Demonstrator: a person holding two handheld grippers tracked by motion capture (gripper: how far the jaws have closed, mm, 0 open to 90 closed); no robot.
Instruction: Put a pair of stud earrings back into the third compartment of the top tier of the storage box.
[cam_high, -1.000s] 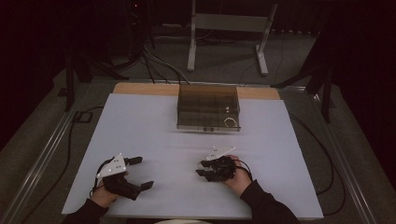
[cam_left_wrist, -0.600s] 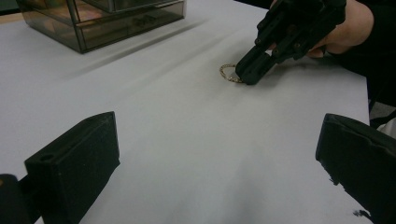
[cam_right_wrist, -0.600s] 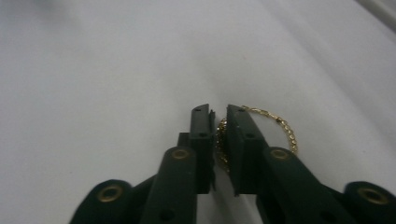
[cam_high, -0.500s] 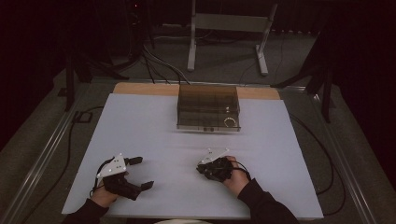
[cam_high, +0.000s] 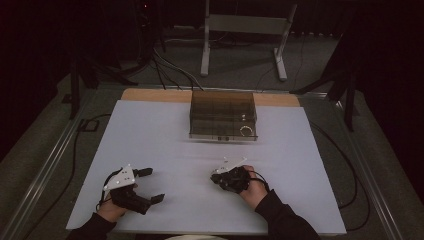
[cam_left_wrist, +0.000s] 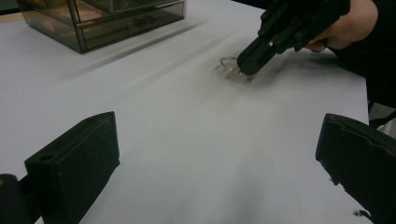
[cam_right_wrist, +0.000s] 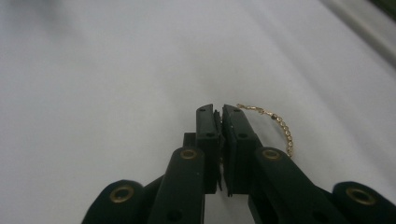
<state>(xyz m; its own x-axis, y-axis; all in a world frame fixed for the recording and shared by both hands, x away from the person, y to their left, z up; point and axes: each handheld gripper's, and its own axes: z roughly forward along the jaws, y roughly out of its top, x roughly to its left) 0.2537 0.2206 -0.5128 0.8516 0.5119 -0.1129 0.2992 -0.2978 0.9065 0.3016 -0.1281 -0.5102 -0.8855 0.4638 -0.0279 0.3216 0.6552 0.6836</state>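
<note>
- You have a pale white table top (cam_high: 150, 150) with a light wooden strip (cam_high: 150, 95) along its far edge.
- Beyond it you see a grey carpeted floor (cam_high: 240, 55), a grey metal stand (cam_high: 245, 25) and black cables (cam_high: 165, 65).
- The room around you is dark.

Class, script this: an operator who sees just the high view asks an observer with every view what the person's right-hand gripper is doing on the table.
Operator: What is at the tips of the right gripper?
Observer: A thin gold chain, lying on the white table.
Operator: Are the jaws on it?
Observer: They are shut, and one end of the chain appears pinched at the tips. The rest curves out to one side.
</note>
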